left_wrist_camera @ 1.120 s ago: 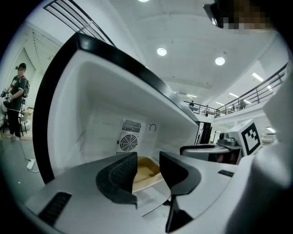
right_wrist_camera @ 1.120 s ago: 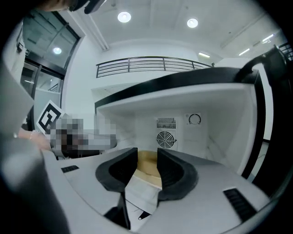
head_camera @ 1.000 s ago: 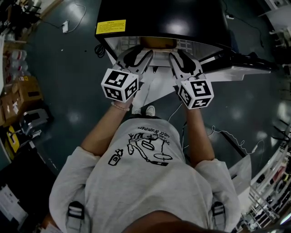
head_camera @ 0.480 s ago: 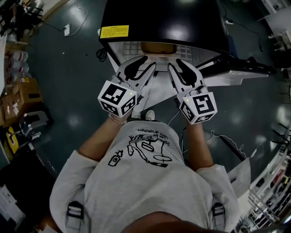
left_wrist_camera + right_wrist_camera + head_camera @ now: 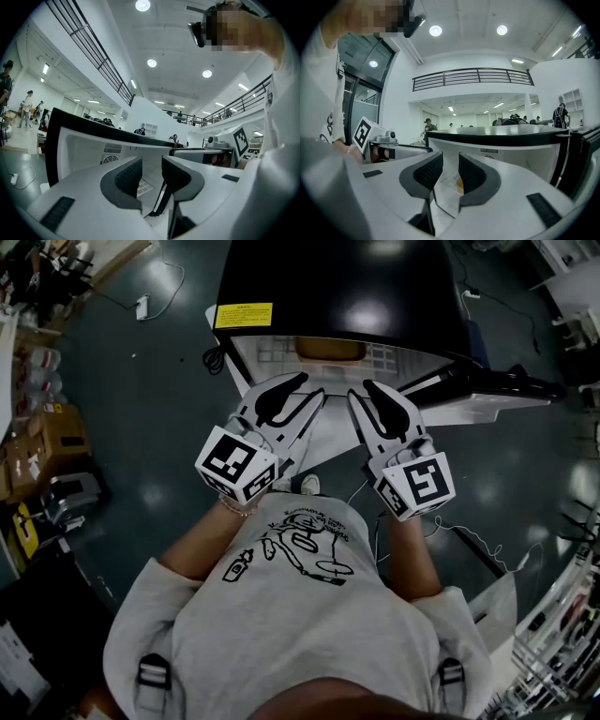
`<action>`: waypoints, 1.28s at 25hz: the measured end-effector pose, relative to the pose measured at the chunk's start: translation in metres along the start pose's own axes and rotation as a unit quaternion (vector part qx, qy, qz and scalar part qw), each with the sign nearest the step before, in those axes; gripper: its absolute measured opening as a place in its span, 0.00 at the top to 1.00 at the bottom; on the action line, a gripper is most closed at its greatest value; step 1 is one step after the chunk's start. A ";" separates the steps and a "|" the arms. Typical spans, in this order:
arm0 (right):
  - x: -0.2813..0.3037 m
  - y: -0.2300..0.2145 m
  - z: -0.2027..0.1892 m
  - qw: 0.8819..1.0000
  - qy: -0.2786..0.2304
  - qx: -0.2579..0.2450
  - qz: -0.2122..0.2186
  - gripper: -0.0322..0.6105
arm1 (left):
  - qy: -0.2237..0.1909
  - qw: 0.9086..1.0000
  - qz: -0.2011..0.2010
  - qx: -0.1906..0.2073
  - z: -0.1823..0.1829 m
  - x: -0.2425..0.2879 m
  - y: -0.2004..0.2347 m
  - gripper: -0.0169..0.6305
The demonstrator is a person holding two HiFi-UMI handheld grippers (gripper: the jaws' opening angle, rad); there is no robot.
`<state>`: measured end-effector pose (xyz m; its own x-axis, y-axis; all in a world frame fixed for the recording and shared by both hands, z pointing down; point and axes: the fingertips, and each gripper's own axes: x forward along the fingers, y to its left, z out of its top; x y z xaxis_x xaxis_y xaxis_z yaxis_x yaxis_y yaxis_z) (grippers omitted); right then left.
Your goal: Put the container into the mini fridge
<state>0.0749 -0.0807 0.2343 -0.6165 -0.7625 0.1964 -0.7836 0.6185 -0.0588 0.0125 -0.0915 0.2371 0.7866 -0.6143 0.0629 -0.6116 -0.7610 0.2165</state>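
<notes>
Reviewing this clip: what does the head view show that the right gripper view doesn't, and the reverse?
Only the head view: the yellow label on top of the mini fridge, the person's printed shirt, the dark floor.
Only the right gripper view: ceiling lights, a balcony railing, people standing far off.
Both: the open mini fridge, the container on its shelf, and the left gripper and right gripper, whose jaws have just been closing somewhat yet stand apart with nothing between them.

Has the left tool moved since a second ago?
Yes. The left tool has drawn back from the mini fridge opening toward the person, and its jaws have been closing a little with nothing between them.
</notes>
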 end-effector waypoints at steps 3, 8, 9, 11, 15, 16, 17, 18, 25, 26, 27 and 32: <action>-0.006 0.007 0.007 1.000 -0.003 -0.001 0.005 0.77 | -0.005 1.000 -0.005 0.006 0.008 -0.006 -0.005 0.76; -0.012 0.020 0.020 1.000 -0.009 -0.008 0.015 0.78 | -0.019 1.000 -0.015 0.013 0.022 -0.015 -0.011 0.76; -0.013 0.022 0.023 1.000 -0.011 -0.009 0.017 0.79 | -0.021 1.000 -0.017 0.015 0.025 -0.017 -0.013 0.77; -0.015 0.026 0.027 1.000 -0.013 -0.011 0.020 0.79 | -0.025 0.999 -0.021 0.019 0.031 -0.020 -0.016 0.77; -0.020 0.033 0.035 0.999 -0.016 -0.013 0.027 0.80 | -0.029 0.999 -0.028 0.023 0.038 -0.024 -0.021 0.77; -0.021 0.035 0.037 0.999 -0.017 -0.014 0.029 0.80 | -0.030 0.999 -0.031 0.024 0.040 -0.025 -0.023 0.77; -0.022 0.037 0.039 0.999 -0.018 -0.014 0.031 0.81 | -0.032 0.999 -0.034 0.025 0.042 -0.026 -0.025 0.78; -0.023 0.039 0.040 0.999 -0.019 -0.015 0.033 0.81 | -0.033 0.998 -0.037 0.025 0.044 -0.028 -0.027 0.78; -0.031 0.052 0.051 0.999 -0.029 -0.013 0.044 0.83 | -0.041 0.997 -0.059 0.025 0.052 -0.037 -0.045 0.79; -0.032 0.053 0.052 0.998 -0.031 -0.013 0.045 0.84 | -0.044 0.997 -0.062 0.024 0.054 -0.038 -0.047 0.80; -0.033 0.056 0.054 0.998 -0.032 -0.013 0.046 0.84 | -0.046 0.997 -0.064 0.025 0.056 -0.040 -0.048 0.80; -0.037 0.065 0.058 0.998 -0.034 -0.016 0.051 0.85 | -0.051 0.996 -0.071 0.031 0.061 -0.045 -0.052 0.81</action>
<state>0.0421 -0.0231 0.1661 -0.6974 -0.7058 0.1241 -0.7144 0.6984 -0.0432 0.0041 -0.0371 0.1638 0.8547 -0.5152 -0.0637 -0.5015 -0.8510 0.1558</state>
